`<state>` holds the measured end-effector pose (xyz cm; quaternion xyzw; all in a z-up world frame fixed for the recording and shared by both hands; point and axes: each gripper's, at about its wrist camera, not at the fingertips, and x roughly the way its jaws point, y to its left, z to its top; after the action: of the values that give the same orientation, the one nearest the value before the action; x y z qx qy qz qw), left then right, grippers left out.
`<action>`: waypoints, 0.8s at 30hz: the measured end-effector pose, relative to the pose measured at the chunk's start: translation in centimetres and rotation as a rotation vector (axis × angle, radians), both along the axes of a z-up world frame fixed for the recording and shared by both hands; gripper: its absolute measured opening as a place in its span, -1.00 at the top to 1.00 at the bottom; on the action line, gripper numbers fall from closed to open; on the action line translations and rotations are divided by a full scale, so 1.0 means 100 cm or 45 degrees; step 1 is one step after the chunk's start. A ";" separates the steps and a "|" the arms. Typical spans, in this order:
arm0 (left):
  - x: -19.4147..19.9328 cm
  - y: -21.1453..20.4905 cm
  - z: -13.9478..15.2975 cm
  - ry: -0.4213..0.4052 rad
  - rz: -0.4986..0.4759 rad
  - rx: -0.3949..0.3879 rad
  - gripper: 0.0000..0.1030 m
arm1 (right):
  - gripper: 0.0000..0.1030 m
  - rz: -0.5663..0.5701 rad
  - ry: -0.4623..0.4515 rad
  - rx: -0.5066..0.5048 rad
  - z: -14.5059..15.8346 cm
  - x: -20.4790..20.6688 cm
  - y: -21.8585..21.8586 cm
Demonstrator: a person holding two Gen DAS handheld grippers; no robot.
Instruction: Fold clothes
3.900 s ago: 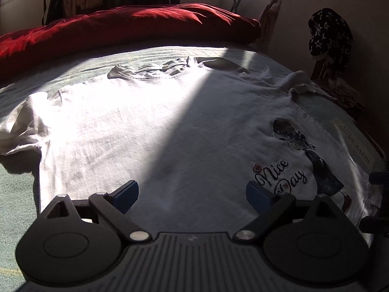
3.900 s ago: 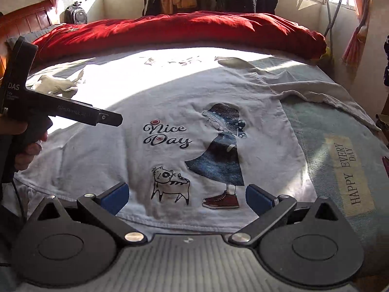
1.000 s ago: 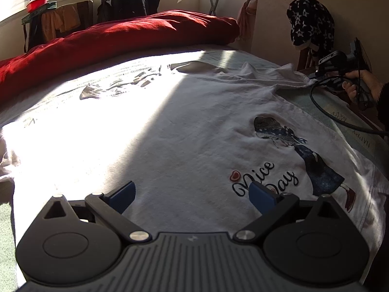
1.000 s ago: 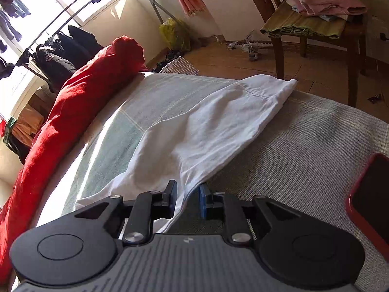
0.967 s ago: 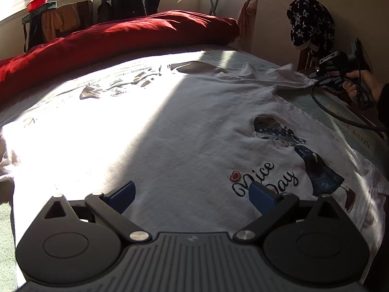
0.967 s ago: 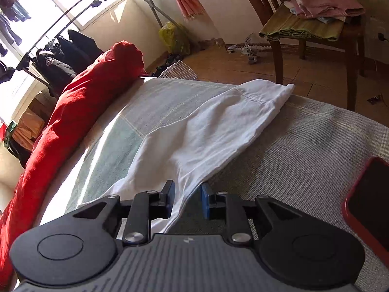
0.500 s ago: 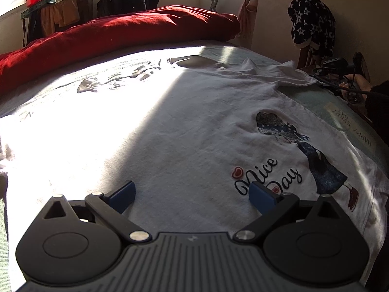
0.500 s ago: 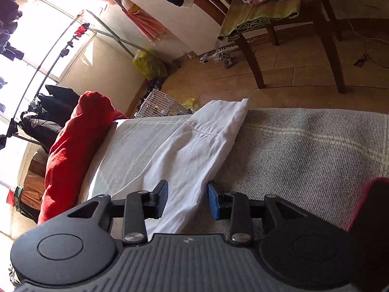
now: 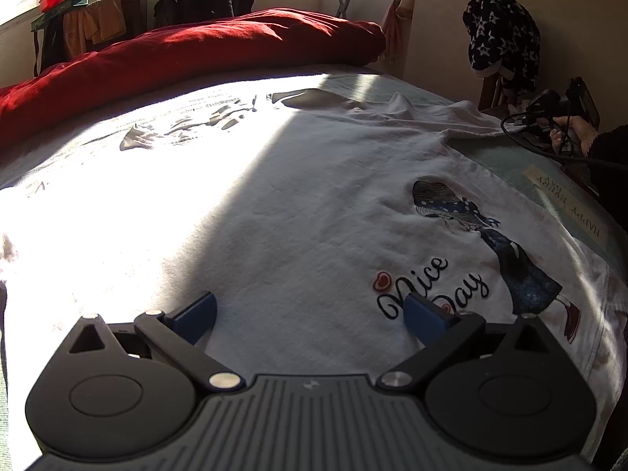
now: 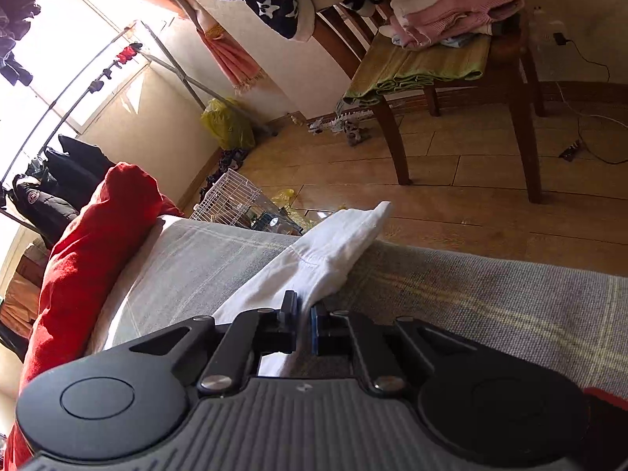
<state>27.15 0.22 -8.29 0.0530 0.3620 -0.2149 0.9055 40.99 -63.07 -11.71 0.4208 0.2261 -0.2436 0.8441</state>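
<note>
T-shirt [image 9: 298,212] sleeve [image 10: 337,243] at the bed's [image 10: 490,298] edge is pinched in your right gripper [image 10: 302,324], left gripper [image 9: 310,310] spread: fold it inward next.

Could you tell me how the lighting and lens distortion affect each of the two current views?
Left wrist view: hard sunlight blows out the far left of the white T-shirt, while a shadow covers its near part; the bed edge bows from the fisheye. Right wrist view: the window is overexposed, the floor evenly lit, and the whole scene looks tilted and curved.
</note>
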 end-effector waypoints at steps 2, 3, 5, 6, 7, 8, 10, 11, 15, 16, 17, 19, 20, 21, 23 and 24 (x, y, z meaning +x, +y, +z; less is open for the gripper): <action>0.000 0.000 0.000 -0.001 -0.002 -0.001 -0.96 | 0.85 -0.015 0.013 -0.042 0.006 -0.004 0.000; 0.000 0.000 0.000 -0.001 -0.002 -0.002 -0.96 | 0.85 -0.039 0.024 -0.046 0.007 -0.006 -0.001; 0.000 0.001 0.001 0.001 0.001 -0.002 -0.96 | 0.80 -0.072 0.047 -0.013 0.006 -0.007 -0.004; 0.000 0.001 0.002 0.004 0.006 -0.001 -0.96 | 0.71 -0.095 0.078 -0.001 0.006 -0.007 -0.003; -0.001 0.001 0.003 0.004 0.012 -0.001 -0.96 | 0.70 -0.099 0.104 -0.007 0.009 -0.007 -0.001; -0.002 0.002 0.006 -0.003 0.017 -0.002 -0.96 | 0.70 -0.105 0.130 -0.015 0.012 -0.007 0.002; -0.005 0.004 0.011 -0.024 0.023 -0.010 -0.96 | 0.64 -0.102 0.176 -0.073 0.023 -0.007 0.011; -0.007 0.006 0.015 -0.036 0.022 -0.019 -0.96 | 0.56 -0.090 0.197 -0.111 0.030 -0.007 0.017; -0.011 0.015 0.025 -0.069 0.032 -0.052 -0.96 | 0.17 0.163 0.234 -0.269 0.067 0.008 0.060; -0.011 0.017 0.026 -0.069 0.031 -0.057 -0.96 | 0.15 0.253 0.228 -0.296 0.076 0.013 0.076; -0.011 0.020 0.026 -0.063 0.027 -0.062 -0.96 | 0.09 0.360 0.220 -0.317 0.084 0.020 0.093; -0.009 0.023 0.024 -0.046 0.029 -0.065 -0.96 | 0.07 0.576 0.206 -0.349 0.097 0.035 0.131; -0.008 0.025 0.023 -0.042 0.035 -0.065 -0.96 | 0.07 0.667 0.212 -0.362 0.099 0.042 0.150; -0.007 0.027 0.022 -0.035 0.045 -0.065 -0.96 | 0.07 0.774 0.227 -0.374 0.101 0.052 0.175; -0.004 0.030 0.021 -0.026 0.066 -0.065 -0.96 | 0.07 0.924 0.245 -0.382 0.099 0.069 0.218; -0.003 0.033 0.021 -0.028 0.073 -0.061 -0.96 | 0.07 0.983 0.257 -0.373 0.095 0.078 0.237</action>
<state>26.80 3.49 -6.17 0.0233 0.3480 -0.1968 0.9163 48.78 -39.41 -2.22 0.1548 0.4117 0.0207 0.8979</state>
